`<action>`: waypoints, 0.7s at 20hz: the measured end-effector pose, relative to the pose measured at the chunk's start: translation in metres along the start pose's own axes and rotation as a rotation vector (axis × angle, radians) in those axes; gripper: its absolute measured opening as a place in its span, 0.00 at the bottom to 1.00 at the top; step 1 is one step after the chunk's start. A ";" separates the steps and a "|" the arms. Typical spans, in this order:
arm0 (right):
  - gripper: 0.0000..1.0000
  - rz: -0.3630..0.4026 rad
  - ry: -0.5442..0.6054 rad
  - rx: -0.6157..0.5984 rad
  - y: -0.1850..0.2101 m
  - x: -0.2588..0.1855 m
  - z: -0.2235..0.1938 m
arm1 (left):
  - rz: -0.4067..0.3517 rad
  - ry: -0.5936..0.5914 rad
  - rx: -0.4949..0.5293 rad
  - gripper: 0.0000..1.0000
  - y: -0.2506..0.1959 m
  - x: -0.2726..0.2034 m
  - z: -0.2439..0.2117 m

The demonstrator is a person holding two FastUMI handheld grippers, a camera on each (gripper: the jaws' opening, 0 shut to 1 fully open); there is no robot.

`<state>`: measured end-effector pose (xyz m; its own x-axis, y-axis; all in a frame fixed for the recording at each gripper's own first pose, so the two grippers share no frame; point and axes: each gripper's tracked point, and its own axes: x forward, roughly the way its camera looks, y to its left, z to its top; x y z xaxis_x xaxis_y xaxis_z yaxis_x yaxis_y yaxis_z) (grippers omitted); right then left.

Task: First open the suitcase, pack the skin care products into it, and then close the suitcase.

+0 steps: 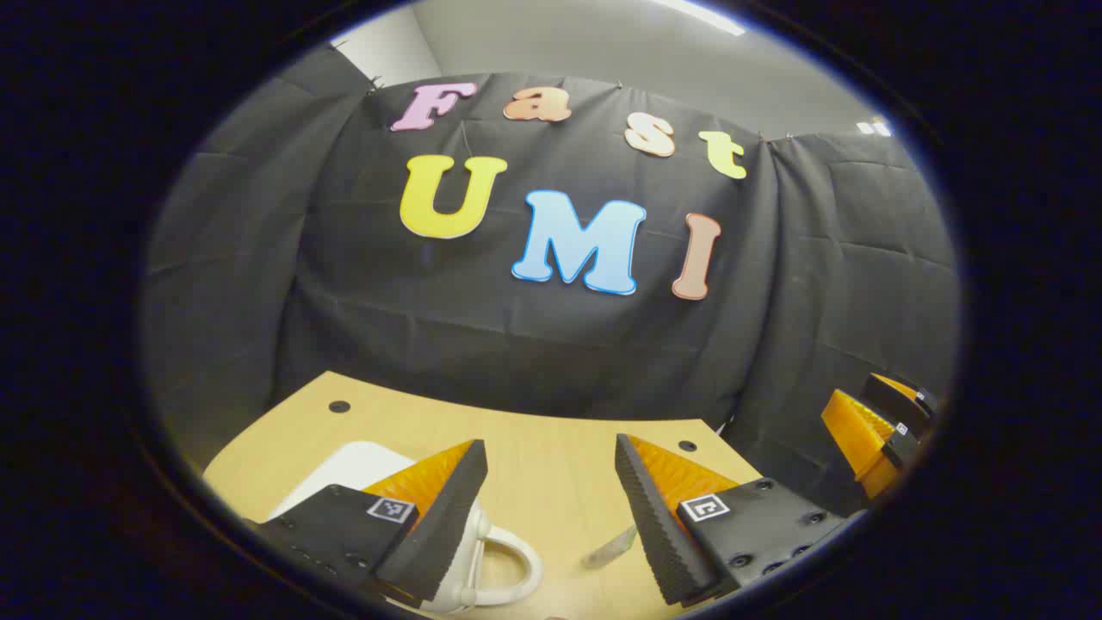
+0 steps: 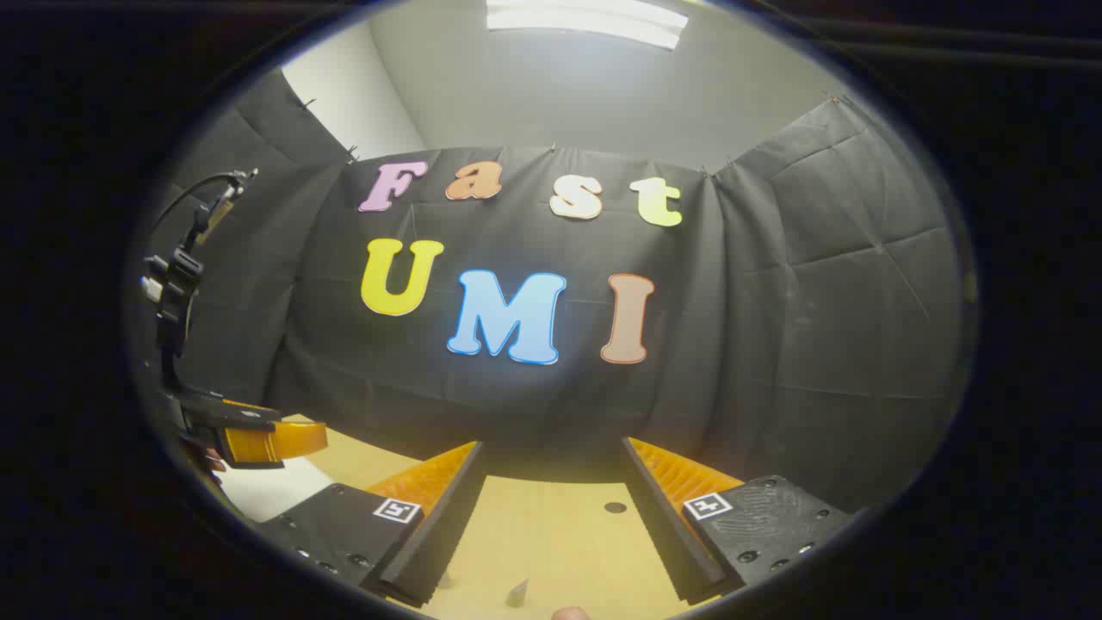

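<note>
**Suitcase lid down, opening step not yet begun**

Suitcase [image 1: 349, 469]: white, lying flat on the wooden table [image 1: 534, 448], low and left in the left gripper view, partly hidden behind the left gripper's [image 1: 551, 499] near finger. White loop handle [image 1: 508, 568] facing the camera, just below that finger's tip. One suitcase counted, one handle.

Left gripper: held above the table's near side, both fingers spread wide, nothing between them, no contact with the case. Right gripper [image 2: 551, 508]: likewise held clear of the table, fingers apart and empty. Each seen also from the other's camera: the right one at the far right edge of the left gripper view [image 1: 878, 422], the left one at the left edge of the right gripper view [image 2: 258, 439], over a white patch that is probably the same case. Two grippers in all.

Skin care products: none identifiable for certain. One small greyish, perhaps clear, item [image 1: 609, 547] on the table between the left gripper's fingers; another small dark bit [image 2: 516, 592] low in the right gripper view; too small and blurred to name, and possibly one and the same thing.

Judged stage: the very start, opening still to do, nothing packed. Next move likely to call for lowering toward the case, finding the lid's edge or latch, possibly steadying the shell with one gripper and lifting with the other. Hinge side not discernible.
</note>
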<state>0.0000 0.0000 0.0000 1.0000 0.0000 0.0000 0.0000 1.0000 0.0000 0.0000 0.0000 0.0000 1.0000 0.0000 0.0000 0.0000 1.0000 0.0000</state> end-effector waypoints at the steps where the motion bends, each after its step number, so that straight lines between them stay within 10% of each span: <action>1: 0.94 0.003 -0.005 0.002 0.002 -0.001 0.001 | -0.001 -0.005 0.008 0.96 -0.002 -0.001 0.000; 14: 0.94 0.009 -0.005 0.021 0.004 -0.004 -0.002 | -0.011 -0.013 0.079 0.96 -0.011 -0.011 0.004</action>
<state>-0.0042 0.0039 -0.0017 0.9999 0.0093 0.0053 -0.0094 0.9997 0.0210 -0.0113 -0.0114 0.0042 0.9998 -0.0118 0.0128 0.0107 0.9968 0.0786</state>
